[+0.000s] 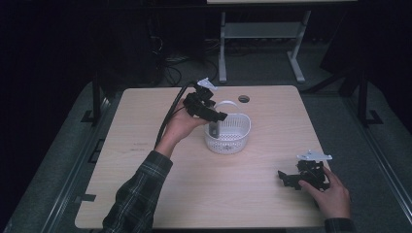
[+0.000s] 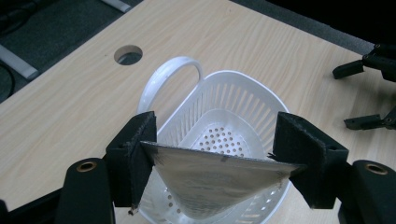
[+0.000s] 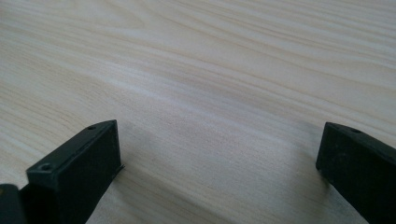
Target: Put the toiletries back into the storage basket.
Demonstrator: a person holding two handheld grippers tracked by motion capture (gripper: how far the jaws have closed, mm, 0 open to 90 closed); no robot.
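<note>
A pale wooden table (image 1: 194,194) with a round cable hole (image 1: 244,99) near its far edge carries the work. At its middle stands a white plastic strainer basket (image 1: 228,133), slotted in the wall, perforated in the floor, with a looped handle (image 2: 170,74) on the far side.

The left gripper (image 1: 214,116) is raised over the near-left rim of the basket, tilted down into it. Its jaws are closed on a grey, flat, roughly triangular piece (image 2: 215,179), perhaps foil or a thin pouch; what it is exactly cannot be told. The piece is pinched at its two upper corners, and its point hangs down inside the basket, above the perforated floor (image 2: 223,137) and apparently not yet touching it.

The right gripper (image 1: 291,178) rests low at the table's near-right corner, well apart from the basket. Its jaws stand wide with nothing between them, bare wood beneath.

The step in hand looks like setting the piece into the basket. To do it well, the left gripper should go a little lower and more toward the basket's centre, so the point clears the near wall. The jaws should then open evenly, or one corner may catch on a pad and drag the light basket. The right gripper could steady the rim if it shifts.
</note>
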